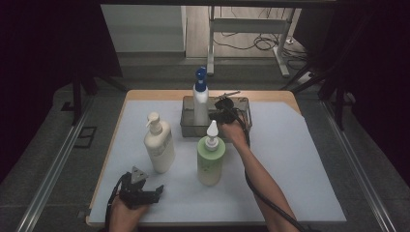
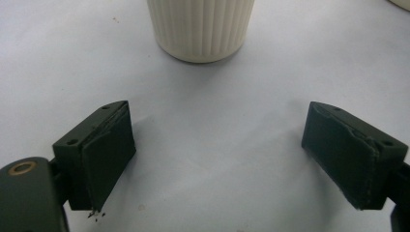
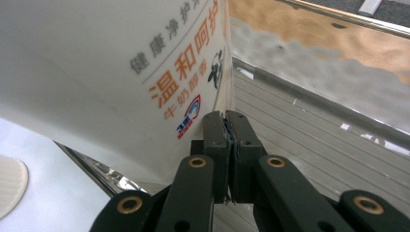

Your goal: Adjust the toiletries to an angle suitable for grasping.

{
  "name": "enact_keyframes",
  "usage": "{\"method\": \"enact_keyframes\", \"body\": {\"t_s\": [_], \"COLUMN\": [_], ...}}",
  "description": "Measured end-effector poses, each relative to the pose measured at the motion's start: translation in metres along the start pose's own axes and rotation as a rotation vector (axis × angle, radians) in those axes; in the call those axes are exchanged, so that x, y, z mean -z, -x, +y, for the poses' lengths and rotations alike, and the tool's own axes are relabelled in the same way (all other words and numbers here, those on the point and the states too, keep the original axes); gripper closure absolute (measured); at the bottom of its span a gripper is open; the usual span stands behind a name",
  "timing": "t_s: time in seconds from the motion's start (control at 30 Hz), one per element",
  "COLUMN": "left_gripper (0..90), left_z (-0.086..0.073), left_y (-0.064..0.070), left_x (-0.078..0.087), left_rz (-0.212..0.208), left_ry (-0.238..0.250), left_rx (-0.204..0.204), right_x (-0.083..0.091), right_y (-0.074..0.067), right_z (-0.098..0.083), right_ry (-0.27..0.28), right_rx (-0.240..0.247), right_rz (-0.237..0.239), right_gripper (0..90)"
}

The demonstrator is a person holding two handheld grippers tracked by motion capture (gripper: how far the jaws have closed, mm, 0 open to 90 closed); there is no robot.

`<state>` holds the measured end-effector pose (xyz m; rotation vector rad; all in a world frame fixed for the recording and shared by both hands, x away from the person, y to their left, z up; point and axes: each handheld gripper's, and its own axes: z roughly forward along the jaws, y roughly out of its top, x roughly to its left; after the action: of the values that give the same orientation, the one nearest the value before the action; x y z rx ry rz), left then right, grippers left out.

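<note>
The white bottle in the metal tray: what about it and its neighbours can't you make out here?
- White bottle: label unreadably small in the high view; top and base cut off in the right gripper view.
- Metal tray: the bottle and right gripper cover part of its floor.
- Cream bottle: left gripper view's top edge cuts off everything above its base.

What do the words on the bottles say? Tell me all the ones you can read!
"健康净护" in grey, on the white bottle standing in the metal tray.
"温和呵护" in big orange letters, on the same bottle.
"牛奶馨香" in small orange letters below that; a bit blurred, so not certain.
A small blue and red logo below them: too small to read.
Cream pump bottle and green pump bottle: no readable text.
</note>
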<state>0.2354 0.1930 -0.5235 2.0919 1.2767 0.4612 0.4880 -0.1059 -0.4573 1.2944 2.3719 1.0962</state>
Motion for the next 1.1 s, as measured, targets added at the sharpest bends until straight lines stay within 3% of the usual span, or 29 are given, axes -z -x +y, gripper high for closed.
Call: {"method": "enact_keyframes", "body": {"t_s": [0.33, 0.53, 1.1], "left_gripper": [11.0, 11.0, 11.0], "left_z": [0.000, 0.000, 0.000], "left_y": [0.000, 0.000, 0.000], "left_x": [0.000, 0.000, 0.000], "left_rz": [0.000, 0.000, -0.001], "left_ry": [0.000, -0.001, -0.001], "left_rx": [0.000, -0.001, -0.001], "right_x": [-0.008, -0.011, -0.020], "right_y": [-0.004, -0.008, -0.029], "right_z": [0.008, 0.011, 0.014], "right_ry": [-0.015, -0.013, -0.009], "right_rx": [0.023, 0.012, 0.055], "right_rz": [-0.027, -0.012, 0.045], "right_gripper": [87.4, 87.9, 88.9]}}
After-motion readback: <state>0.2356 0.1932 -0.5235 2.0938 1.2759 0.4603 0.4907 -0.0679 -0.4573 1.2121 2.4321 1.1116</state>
